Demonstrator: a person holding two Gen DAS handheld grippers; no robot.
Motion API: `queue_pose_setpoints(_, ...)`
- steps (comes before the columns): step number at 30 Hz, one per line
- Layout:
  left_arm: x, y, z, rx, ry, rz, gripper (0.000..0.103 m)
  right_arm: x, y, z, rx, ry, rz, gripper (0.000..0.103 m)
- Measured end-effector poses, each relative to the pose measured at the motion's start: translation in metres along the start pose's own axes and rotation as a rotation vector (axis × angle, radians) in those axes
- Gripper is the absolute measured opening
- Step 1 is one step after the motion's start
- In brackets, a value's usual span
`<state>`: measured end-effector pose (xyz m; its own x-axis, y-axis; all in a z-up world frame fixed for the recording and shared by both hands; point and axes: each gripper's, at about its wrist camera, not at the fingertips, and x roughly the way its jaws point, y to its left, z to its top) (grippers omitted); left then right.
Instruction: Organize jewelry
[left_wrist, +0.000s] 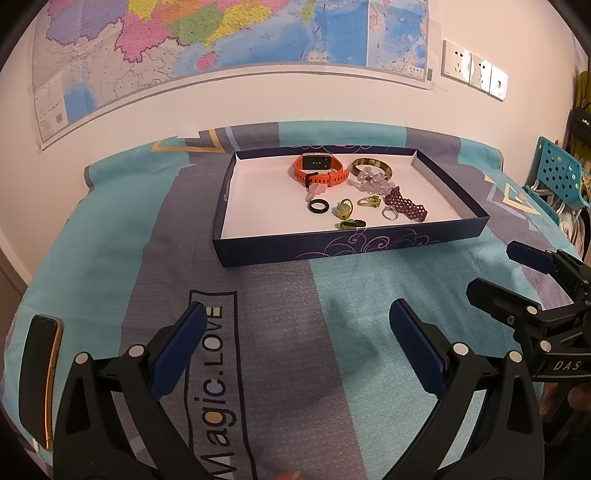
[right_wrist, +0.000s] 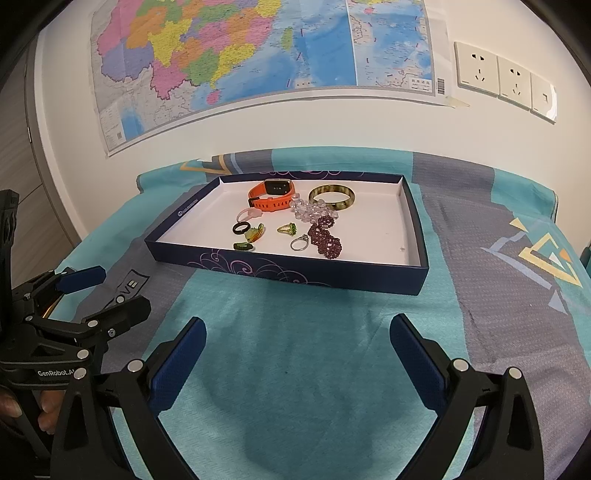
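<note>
A shallow dark blue box (left_wrist: 332, 247) (right_wrist: 295, 271) with a white floor lies on the patterned cloth. Inside are an orange watch (left_wrist: 319, 168) (right_wrist: 273, 195), a brown bangle (left_wrist: 371, 165) (right_wrist: 332, 195), a clear bead bracelet (left_wrist: 373, 182) (right_wrist: 312, 211), a dark red bead bracelet (left_wrist: 404, 205) (right_wrist: 325, 238), a black ring (left_wrist: 318, 206) (right_wrist: 241, 228), a silver ring (right_wrist: 299, 243) and small green pieces (left_wrist: 343, 211). My left gripper (left_wrist: 297, 332) and right gripper (right_wrist: 297, 343) both stand open and empty over the cloth, short of the box. The right gripper (left_wrist: 495, 273) shows at the left wrist view's right edge.
A phone (left_wrist: 38, 380) lies on the cloth at the near left. A map and wall sockets (right_wrist: 506, 79) hang on the wall behind the table. A teal plastic basket (left_wrist: 557, 177) stands off the table's right side. A hand (right_wrist: 22, 410) holds the left gripper's handle.
</note>
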<state>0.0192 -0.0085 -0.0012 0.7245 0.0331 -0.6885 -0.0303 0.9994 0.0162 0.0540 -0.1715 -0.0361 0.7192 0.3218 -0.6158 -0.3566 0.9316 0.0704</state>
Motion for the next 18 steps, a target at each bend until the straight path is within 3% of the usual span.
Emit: queue_pose_setpoints(18,0.0017,-0.0009,-0.0004,0.003,0.007,-0.004,0.097,0.0004,-0.0025,-0.0009,0.001,0.002,0.002,0.096)
